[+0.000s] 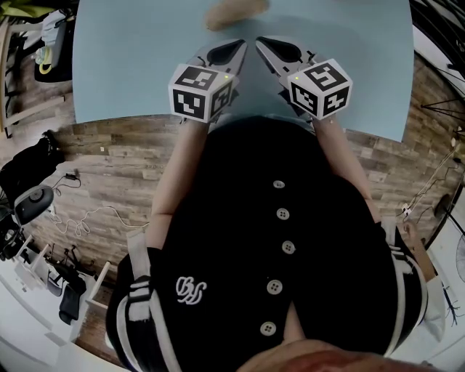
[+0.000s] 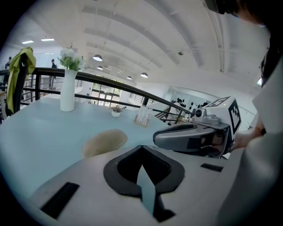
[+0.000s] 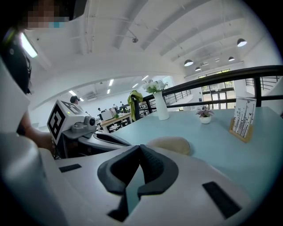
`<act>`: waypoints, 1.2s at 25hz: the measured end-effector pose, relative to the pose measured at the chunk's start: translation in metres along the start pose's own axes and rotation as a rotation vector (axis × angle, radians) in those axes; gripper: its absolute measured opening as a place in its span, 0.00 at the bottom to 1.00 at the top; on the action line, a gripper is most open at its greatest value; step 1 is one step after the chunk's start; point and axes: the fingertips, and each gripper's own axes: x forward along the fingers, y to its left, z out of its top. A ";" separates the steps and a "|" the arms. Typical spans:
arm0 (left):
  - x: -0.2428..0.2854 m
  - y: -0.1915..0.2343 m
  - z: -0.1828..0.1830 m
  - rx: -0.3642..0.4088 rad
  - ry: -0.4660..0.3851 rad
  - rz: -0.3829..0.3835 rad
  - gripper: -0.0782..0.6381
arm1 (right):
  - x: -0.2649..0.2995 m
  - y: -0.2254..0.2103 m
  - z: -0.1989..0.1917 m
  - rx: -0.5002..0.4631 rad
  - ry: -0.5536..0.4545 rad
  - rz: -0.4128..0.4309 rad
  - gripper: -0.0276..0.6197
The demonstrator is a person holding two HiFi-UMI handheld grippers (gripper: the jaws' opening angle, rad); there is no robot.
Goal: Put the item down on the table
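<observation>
Just ahead of the two grippers' tips lies one item (image 1: pixel 234 13), a flat tan lump resting on the pale blue table (image 1: pixel 123 65), clear of both pairs of jaws. The left gripper (image 1: pixel 238 45) and the right gripper (image 1: pixel 263 42) are side by side over the table's near edge, angled in toward each other so their noses almost meet. Each carries one marker cube, two in all, the left one (image 1: pixel 200 91) and the right one (image 1: pixel 321 87).

Seen from the left gripper, its jaws are pressed together at the tips with nothing between them, and the item sits a little ahead and to its left. Seen from the right gripper, its jaws also meet at the tips and hold nothing, and the item sits just beyond them, slightly to its right.

Farther out past the grippers, well beyond the item, stand three more things on the table: one white vase (image 3: pixel 162 107) with pale flowers, one small potted plant (image 3: pixel 205 116) and one card stand (image 3: pixel 243 116). One yellow-green jacket (image 2: pixel 18 73) hangs by the rail behind the vase.

Behind the grippers the person wears a black garment (image 1: pixel 232 240) with five buttons (image 1: pixel 282 213) down the front.
</observation>
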 end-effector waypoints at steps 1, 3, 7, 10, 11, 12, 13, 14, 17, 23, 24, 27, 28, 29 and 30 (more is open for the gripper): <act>0.000 0.000 0.000 0.001 0.000 0.000 0.12 | 0.000 0.000 0.000 0.000 0.000 -0.001 0.06; 0.000 0.001 -0.001 0.002 0.002 0.000 0.12 | 0.000 -0.001 0.000 0.003 -0.003 -0.005 0.06; 0.001 0.004 -0.002 -0.005 0.005 0.000 0.12 | 0.002 -0.002 0.001 0.008 -0.006 -0.006 0.06; 0.003 0.003 -0.002 -0.014 0.007 -0.002 0.12 | 0.001 -0.002 0.000 0.016 -0.005 0.002 0.06; 0.003 0.003 -0.003 -0.015 0.007 -0.001 0.12 | 0.001 -0.002 -0.001 0.016 -0.003 0.004 0.06; 0.003 0.004 -0.003 -0.016 0.008 0.001 0.12 | 0.002 -0.003 -0.002 0.016 -0.001 0.005 0.06; 0.003 0.004 -0.004 -0.017 0.009 0.002 0.12 | 0.002 -0.003 -0.003 0.016 0.001 0.006 0.06; 0.003 0.003 -0.005 -0.018 0.011 0.002 0.12 | 0.001 -0.003 -0.004 0.017 0.002 0.007 0.06; 0.004 0.001 -0.006 -0.022 0.013 0.002 0.12 | -0.001 -0.004 -0.005 0.024 0.001 0.010 0.06; 0.002 0.000 -0.006 -0.031 0.011 0.009 0.12 | -0.001 -0.001 -0.004 0.023 0.005 0.025 0.06; 0.001 0.000 -0.006 -0.033 0.010 0.010 0.12 | -0.001 0.000 -0.004 0.023 0.005 0.029 0.06; 0.000 0.000 -0.006 -0.035 0.010 0.011 0.12 | -0.001 0.001 -0.004 0.024 0.005 0.035 0.06; -0.001 0.000 -0.007 -0.035 0.011 0.011 0.12 | -0.001 0.001 -0.004 0.024 0.005 0.036 0.06; -0.001 0.000 -0.007 -0.036 0.011 0.011 0.12 | -0.001 0.002 -0.004 0.023 0.005 0.037 0.06; -0.001 0.001 -0.007 -0.037 0.011 0.011 0.12 | -0.001 0.002 -0.005 0.022 0.006 0.038 0.06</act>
